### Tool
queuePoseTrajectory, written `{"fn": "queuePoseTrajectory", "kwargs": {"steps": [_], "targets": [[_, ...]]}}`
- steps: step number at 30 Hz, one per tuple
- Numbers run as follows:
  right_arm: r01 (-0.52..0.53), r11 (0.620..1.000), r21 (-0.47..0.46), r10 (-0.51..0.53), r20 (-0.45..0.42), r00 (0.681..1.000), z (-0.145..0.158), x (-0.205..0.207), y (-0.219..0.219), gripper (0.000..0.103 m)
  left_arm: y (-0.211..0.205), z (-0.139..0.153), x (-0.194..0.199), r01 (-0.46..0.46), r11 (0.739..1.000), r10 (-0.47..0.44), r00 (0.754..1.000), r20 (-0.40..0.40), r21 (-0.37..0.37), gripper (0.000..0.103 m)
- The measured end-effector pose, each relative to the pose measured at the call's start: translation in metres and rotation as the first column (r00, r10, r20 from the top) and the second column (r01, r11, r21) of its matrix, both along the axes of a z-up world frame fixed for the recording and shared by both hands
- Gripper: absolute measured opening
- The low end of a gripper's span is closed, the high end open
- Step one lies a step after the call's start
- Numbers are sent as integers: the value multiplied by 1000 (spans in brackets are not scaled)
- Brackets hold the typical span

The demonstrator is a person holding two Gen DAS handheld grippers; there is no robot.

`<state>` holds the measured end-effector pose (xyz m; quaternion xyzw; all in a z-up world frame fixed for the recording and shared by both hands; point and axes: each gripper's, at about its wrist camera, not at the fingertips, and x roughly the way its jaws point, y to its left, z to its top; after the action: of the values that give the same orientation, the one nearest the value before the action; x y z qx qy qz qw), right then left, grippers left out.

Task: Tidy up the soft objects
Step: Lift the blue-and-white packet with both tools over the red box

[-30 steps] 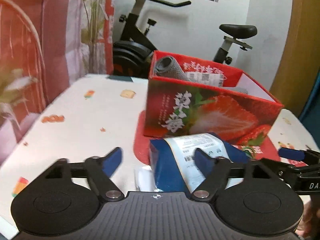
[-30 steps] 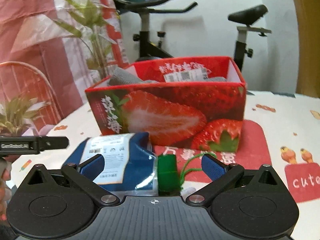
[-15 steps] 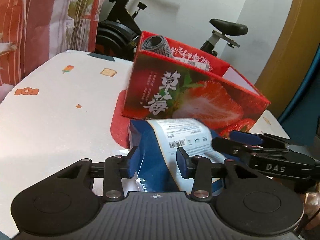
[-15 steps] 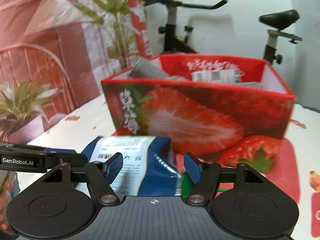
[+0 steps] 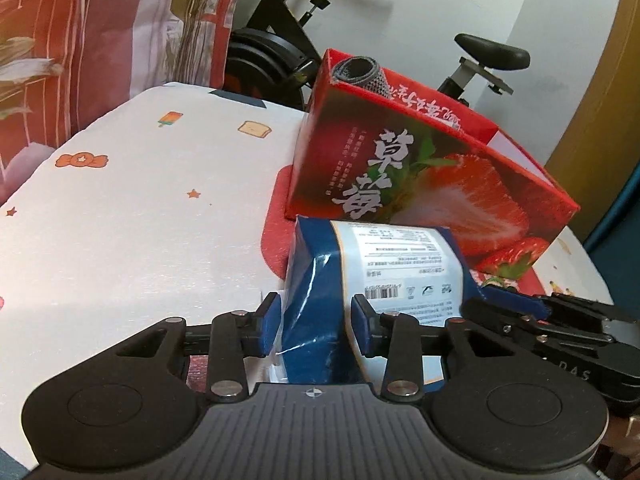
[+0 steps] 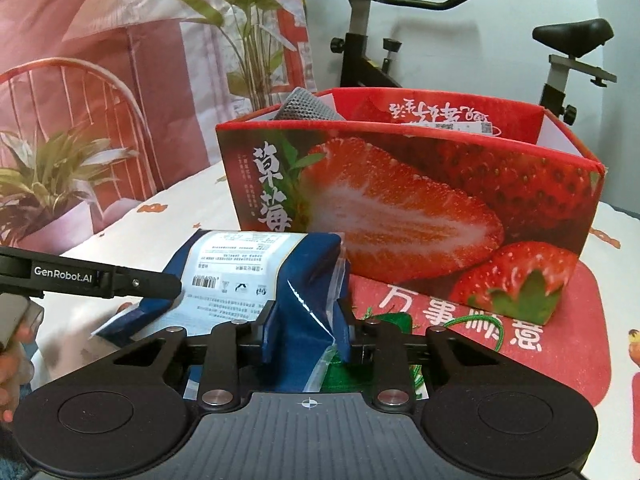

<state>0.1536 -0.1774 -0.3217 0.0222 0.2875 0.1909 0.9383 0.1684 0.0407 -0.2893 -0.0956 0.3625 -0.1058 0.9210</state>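
Note:
A soft blue plastic package with a white label (image 5: 372,276) lies in front of a red strawberry box (image 5: 420,184). My left gripper (image 5: 314,322) is shut on the package's left end. My right gripper (image 6: 306,330) is shut on its right end (image 6: 296,280); that gripper also shows in the left wrist view (image 5: 532,312). The left gripper also shows in the right wrist view (image 6: 92,278). A grey rolled cloth (image 5: 360,74) sticks out of the box (image 6: 420,200). A green pouch with a cord (image 6: 384,320) lies under the package.
The box stands on a red mat (image 6: 520,332) on a white printed tablecloth (image 5: 132,208). An exercise bike (image 5: 288,48) stands behind the table. Potted plants (image 6: 52,184) and a red chair are at the left.
Both grippers have closed from wide open onto the blue package's two ends. The package has lifted a little off the table towards the box.

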Motion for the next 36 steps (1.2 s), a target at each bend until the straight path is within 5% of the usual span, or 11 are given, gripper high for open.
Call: {"fn": "queuePoseTrajectory", "kwargs": {"steps": [5, 23, 28, 31, 33, 36], "targets": [[-4, 1000, -5, 4, -2, 1000, -2, 0, 0, 27, -3, -4, 1, 13, 999, -12, 1000, -12, 31, 41], [2, 1000, 18, -2, -8, 1000, -8, 0, -3, 28, -1, -13, -1, 38, 999, -39, 999, -15, -32, 41], [4, 1000, 15, -4, -31, 1000, -6, 4, -3, 28, -2, -8, -3, 54, 998, -54, 999, 4, -30, 34], [-15, 1000, 11, 16, -63, 998, -2, 10, 0, 37, -3, -7, -4, 65, 997, -65, 998, 5, -39, 33], [-52, 999, 5, 52, -75, 996, 0, 13, 4, 52, -4, -6, -4, 74, 996, -74, 997, 4, -41, 33], [-75, 995, -60, 70, -71, 995, 0, 16, 14, 48, -5, -6, -5, 81, 996, -81, 997, 2, -37, 33]]}}
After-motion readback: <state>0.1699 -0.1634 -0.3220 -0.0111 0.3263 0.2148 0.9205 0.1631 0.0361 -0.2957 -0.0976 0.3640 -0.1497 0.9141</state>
